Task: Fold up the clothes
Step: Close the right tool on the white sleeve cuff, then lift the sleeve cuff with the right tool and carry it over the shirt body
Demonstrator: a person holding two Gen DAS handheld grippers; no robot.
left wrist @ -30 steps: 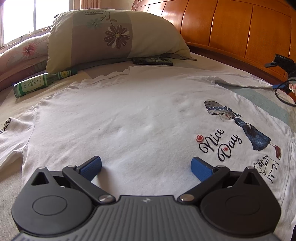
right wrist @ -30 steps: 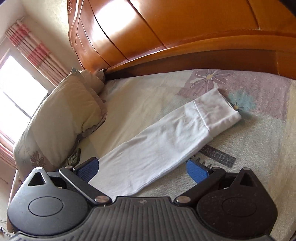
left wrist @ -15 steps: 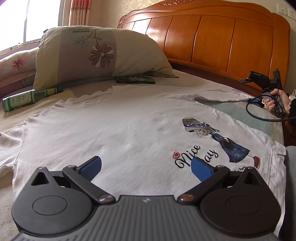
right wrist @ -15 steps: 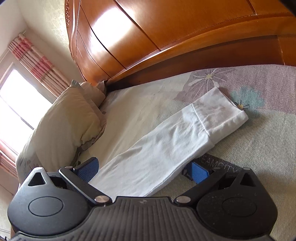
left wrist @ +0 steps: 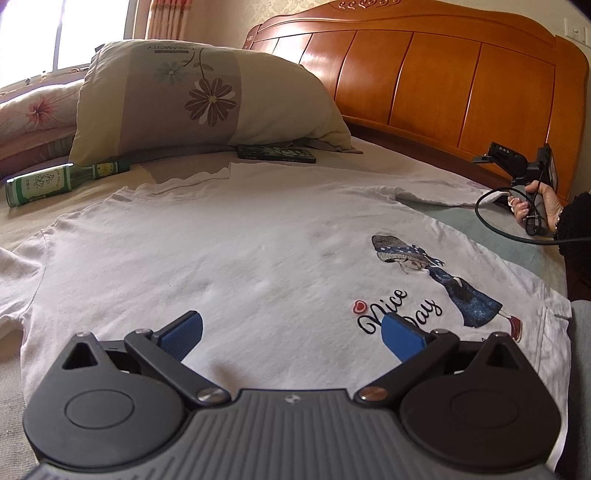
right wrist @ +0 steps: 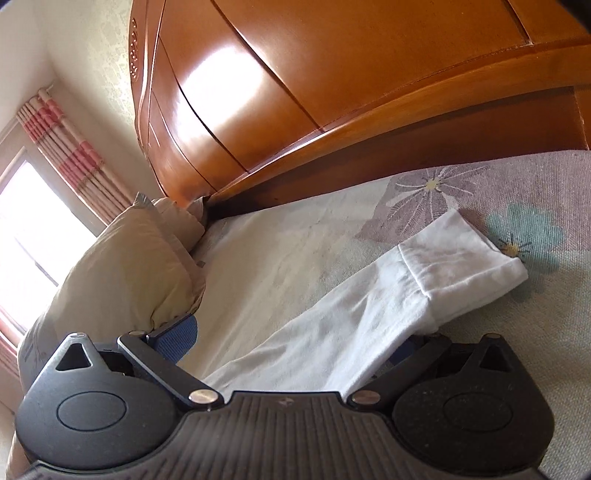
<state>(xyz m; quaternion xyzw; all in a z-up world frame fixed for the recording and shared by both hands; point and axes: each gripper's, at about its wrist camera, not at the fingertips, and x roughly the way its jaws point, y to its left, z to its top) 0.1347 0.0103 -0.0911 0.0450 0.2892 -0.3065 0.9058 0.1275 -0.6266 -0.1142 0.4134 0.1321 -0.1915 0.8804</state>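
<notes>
The white T-shirt (left wrist: pixel 229 251) lies flat on the bed (left wrist: pixel 110 177), chest print to the right. The left gripper (left wrist: pixel 291 332) hovers over its near part, fingers spread. The right gripper (right wrist: pixel 295 343) is spread wide around the shirt's sleeve (right wrist: pixel 369 310).

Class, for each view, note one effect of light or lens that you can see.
Left wrist view: the window is blown out white, and the headboard bows with fisheye curvature. Right wrist view: a bright glare patch sits on the headboard, and the frame corners go dark.
</notes>
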